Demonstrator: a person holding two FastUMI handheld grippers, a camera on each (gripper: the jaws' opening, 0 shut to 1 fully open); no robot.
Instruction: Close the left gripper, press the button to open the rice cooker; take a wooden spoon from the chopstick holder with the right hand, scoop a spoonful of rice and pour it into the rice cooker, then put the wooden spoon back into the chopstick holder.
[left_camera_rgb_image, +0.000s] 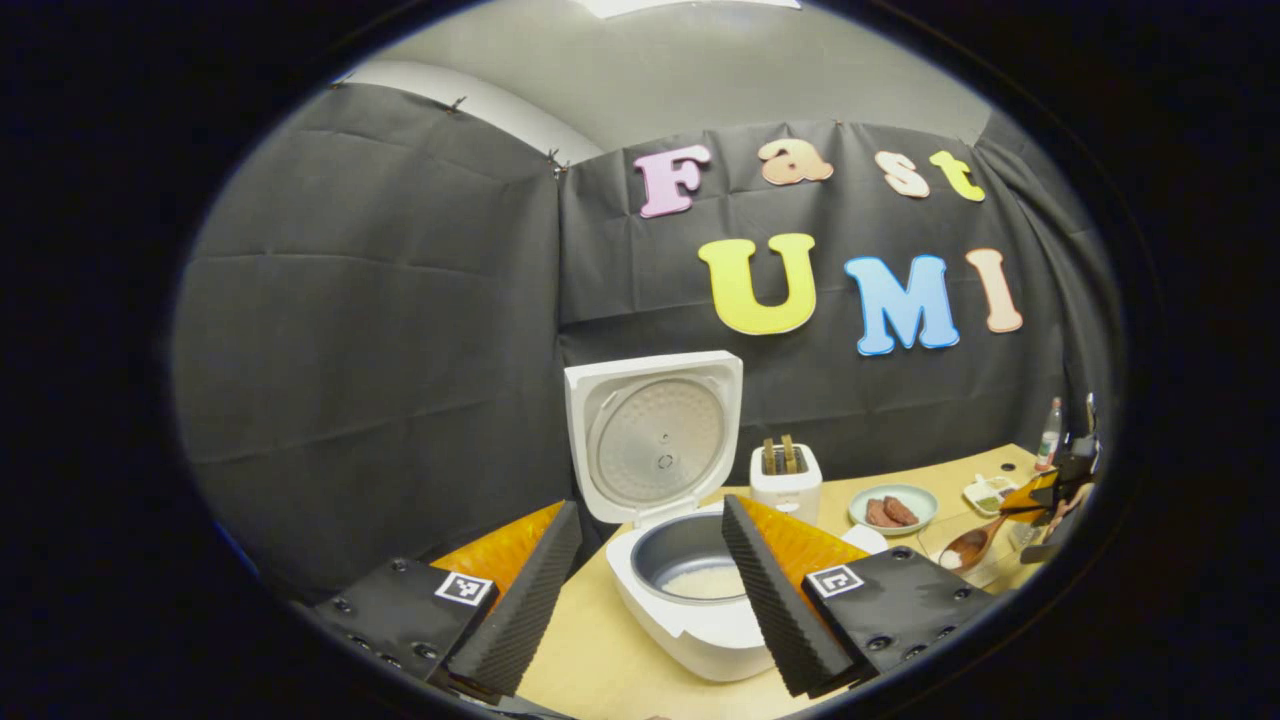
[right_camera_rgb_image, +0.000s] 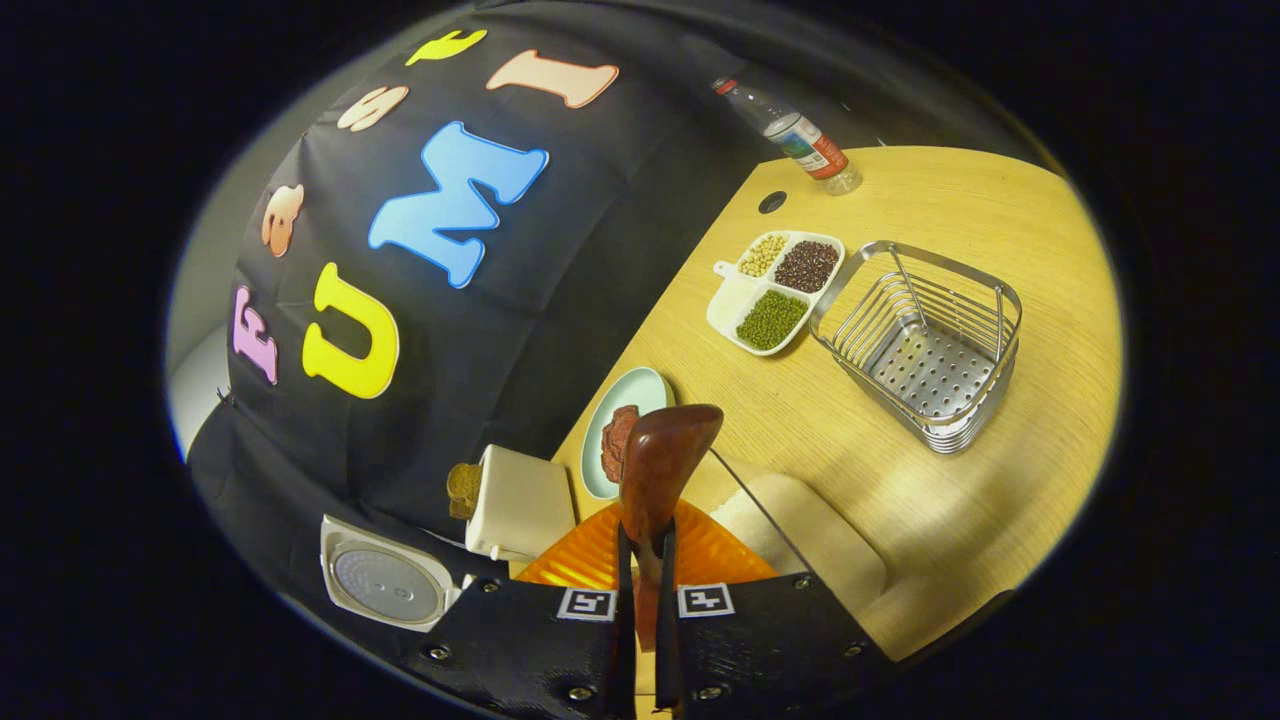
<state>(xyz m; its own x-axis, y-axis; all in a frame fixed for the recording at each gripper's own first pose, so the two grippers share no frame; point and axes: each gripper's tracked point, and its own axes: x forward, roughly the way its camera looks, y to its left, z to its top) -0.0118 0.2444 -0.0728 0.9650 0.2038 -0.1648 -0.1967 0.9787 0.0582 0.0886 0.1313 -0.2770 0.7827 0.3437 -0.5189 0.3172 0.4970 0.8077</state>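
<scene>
From my left hand-held gripper (left_camera_rgb_image: 650, 600), the rice cooker (left_camera_rgb_image: 690, 600) sits just ahead with its lid (left_camera_rgb_image: 655, 435) standing upright at the back, so the pot mouth is open from above and from the front. The toaster (left_camera_rgb_image: 786, 483) stands just right of the lid, the plate (left_camera_rgb_image: 893, 508) beyond it. On my right side, bare counter (right_camera_rgb_image: 1010, 250) lies around the wire chopstick holder (right_camera_rgb_image: 925, 345), whose top is open; the divided dish (right_camera_rgb_image: 775, 290) sits just beside it, the bottle (right_camera_rgb_image: 795, 135) farther off.
</scene>
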